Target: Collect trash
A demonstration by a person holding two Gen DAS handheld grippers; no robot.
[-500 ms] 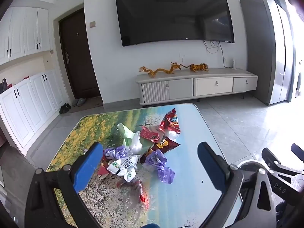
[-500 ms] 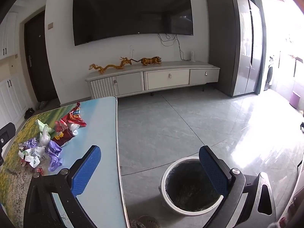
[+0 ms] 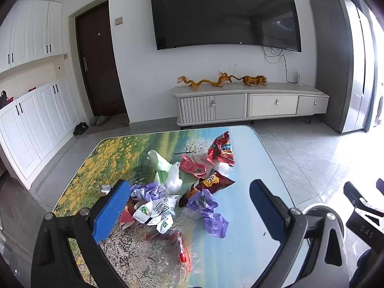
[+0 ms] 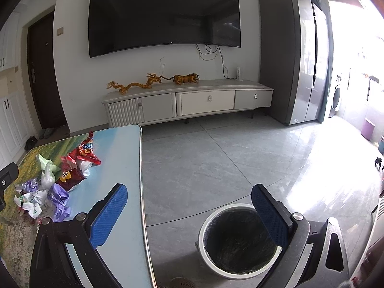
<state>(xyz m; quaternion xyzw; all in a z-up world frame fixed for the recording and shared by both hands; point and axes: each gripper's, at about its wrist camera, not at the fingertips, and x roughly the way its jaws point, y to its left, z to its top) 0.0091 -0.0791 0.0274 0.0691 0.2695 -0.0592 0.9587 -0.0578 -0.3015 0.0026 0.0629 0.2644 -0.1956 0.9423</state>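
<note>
Crumpled plastic and foil make up the trash pile (image 3: 182, 192) heaped at the middle of the table (image 3: 252, 158), nearer its left edge than its right: two purple bags (image 3: 204, 204), two red snack wrappers (image 3: 222, 147), one brown chip packet (image 3: 211, 182), one pale green bag (image 3: 159, 162). One left gripper (image 3: 188, 208) hovers over the near edge, fingers spread wide, nothing between them. One right gripper (image 4: 189, 212), equally wide and empty, hangs beyond the right edge above one black-lined bin (image 4: 240, 242) on the floor.
</note>
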